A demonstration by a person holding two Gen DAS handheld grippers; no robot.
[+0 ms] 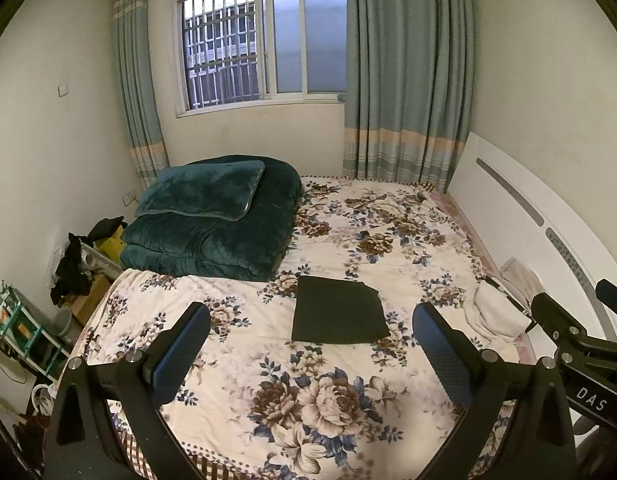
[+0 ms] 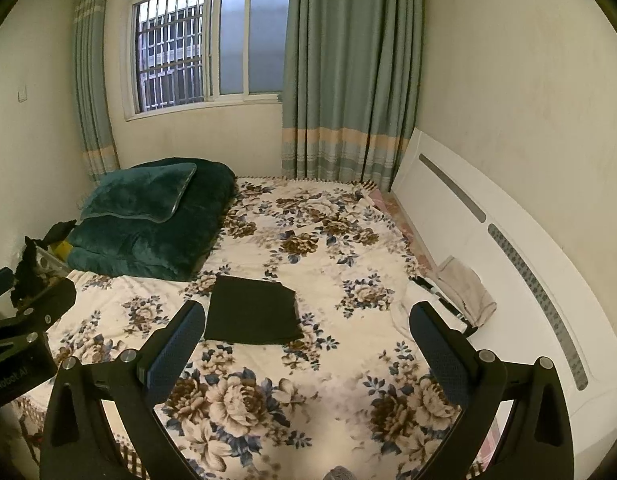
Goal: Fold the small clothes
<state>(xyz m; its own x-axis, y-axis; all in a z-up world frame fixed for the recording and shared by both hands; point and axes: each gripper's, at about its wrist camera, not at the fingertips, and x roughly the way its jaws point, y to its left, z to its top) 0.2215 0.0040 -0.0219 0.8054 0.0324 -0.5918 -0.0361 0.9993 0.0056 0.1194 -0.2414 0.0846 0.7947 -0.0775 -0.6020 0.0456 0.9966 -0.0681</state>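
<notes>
One folded dark garment (image 1: 338, 310), near-square, flat.

Both views are dim with a yellow-green cast. Soft daylight enters through the window (image 1: 260, 40), whose frosted panes glow pale without glare. Shadows on the bed (image 1: 348, 240) are faint and diffuse. Fisheye distortion bends the walls and the headboard (image 2: 488, 240), and black vignetting fills the corners. Focus is fairly sharp centrally, softer toward the edges.

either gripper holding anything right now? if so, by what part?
Nothing is held. The left gripper and right gripper are both open above the bed, fingers apart. The folded dark garment lies flat on the floral bedspread, untouched.
</notes>
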